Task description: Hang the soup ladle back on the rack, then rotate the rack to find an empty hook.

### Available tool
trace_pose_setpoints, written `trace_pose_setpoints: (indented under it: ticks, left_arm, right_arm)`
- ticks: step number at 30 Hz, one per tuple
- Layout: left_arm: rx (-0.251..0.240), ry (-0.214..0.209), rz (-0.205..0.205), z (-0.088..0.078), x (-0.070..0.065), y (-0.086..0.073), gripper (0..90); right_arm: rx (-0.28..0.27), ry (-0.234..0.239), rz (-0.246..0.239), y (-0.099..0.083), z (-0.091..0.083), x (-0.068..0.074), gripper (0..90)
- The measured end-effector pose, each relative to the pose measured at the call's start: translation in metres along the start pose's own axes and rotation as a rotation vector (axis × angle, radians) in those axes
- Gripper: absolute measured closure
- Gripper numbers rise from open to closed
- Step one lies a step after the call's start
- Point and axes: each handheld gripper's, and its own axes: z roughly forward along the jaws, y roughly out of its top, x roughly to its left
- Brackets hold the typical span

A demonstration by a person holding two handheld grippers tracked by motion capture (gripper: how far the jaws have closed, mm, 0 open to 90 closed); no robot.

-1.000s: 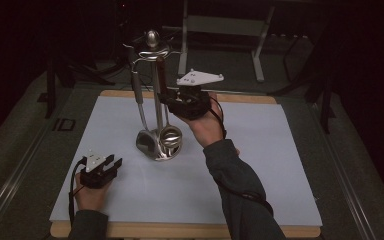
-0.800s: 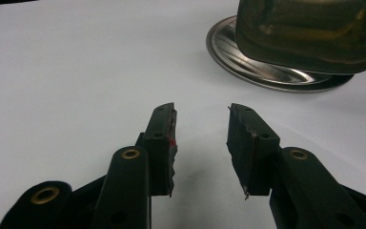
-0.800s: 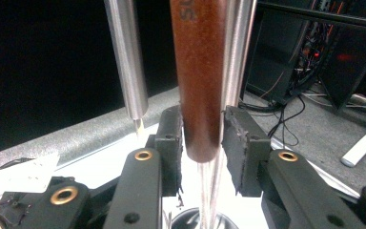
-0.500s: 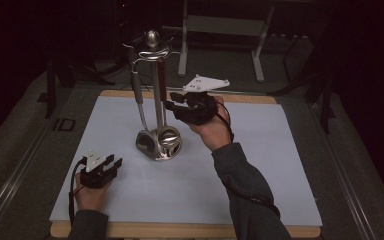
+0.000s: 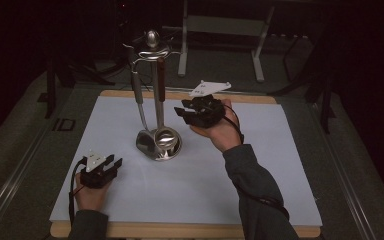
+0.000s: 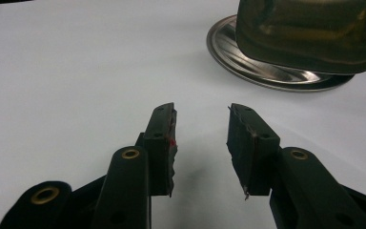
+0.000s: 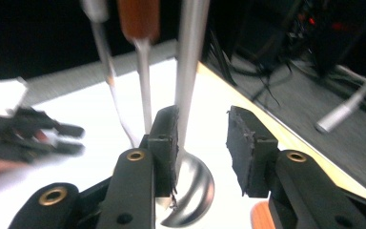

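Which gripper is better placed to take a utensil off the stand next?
Right. The right gripper is raised, open, beside the hanging utensils on the stand. The left gripper rests open near the table's front edge.

Both grippers are black, each with two blocky jaws on thick rounded links. The left gripper (image 6: 200, 143) has brass-ringed holes along those links, small round screw holes in the jaw blocks, and rough, frayed pads with a red speck on one. The right gripper (image 7: 201, 143) is built alike, with worn pad edges. Each carries a pale grey three-cornered plate on top and trails a black cable. The person wears dark grey long sleeves (image 5: 257, 200).
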Motion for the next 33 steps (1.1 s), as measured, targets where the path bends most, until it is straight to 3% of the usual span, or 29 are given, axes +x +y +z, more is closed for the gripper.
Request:
trace_pose_setpoints:
  ticks: [7,14,18,21,26,33]
  left_arm:
    - [-0.010,-0.003,-0.011,-0.001,0.001,0.000,62.7]
    - [-0.037,-0.003,-0.033,-0.004,0.003,-0.001,63.9]
    - [-0.087,-0.041,-0.097,-0.008,0.006,-0.001,68.2]
    - [-0.121,-0.061,-0.109,-0.014,0.005,0.004,75.5]
    - [-0.239,-0.094,-0.082,-0.038,-0.006,0.028,89.3]
    - [-0.425,-0.115,-0.055,-0.074,-0.014,0.080,90.0]
  right_arm:
    - [0.111,-0.007,-0.032,-0.013,0.010,-0.002,59.4]
    - [0.162,-0.026,-0.026,-0.026,0.011,-0.009,57.4]
    - [0.183,-0.029,-0.021,-0.035,0.011,-0.014,55.9]
    - [0.209,-0.026,-0.016,-0.041,0.012,-0.016,55.0]
    - [0.241,-0.020,-0.011,-0.053,0.013,-0.019,53.2]
    - [0.261,-0.018,0.027,-0.073,0.014,-0.026,51.8]
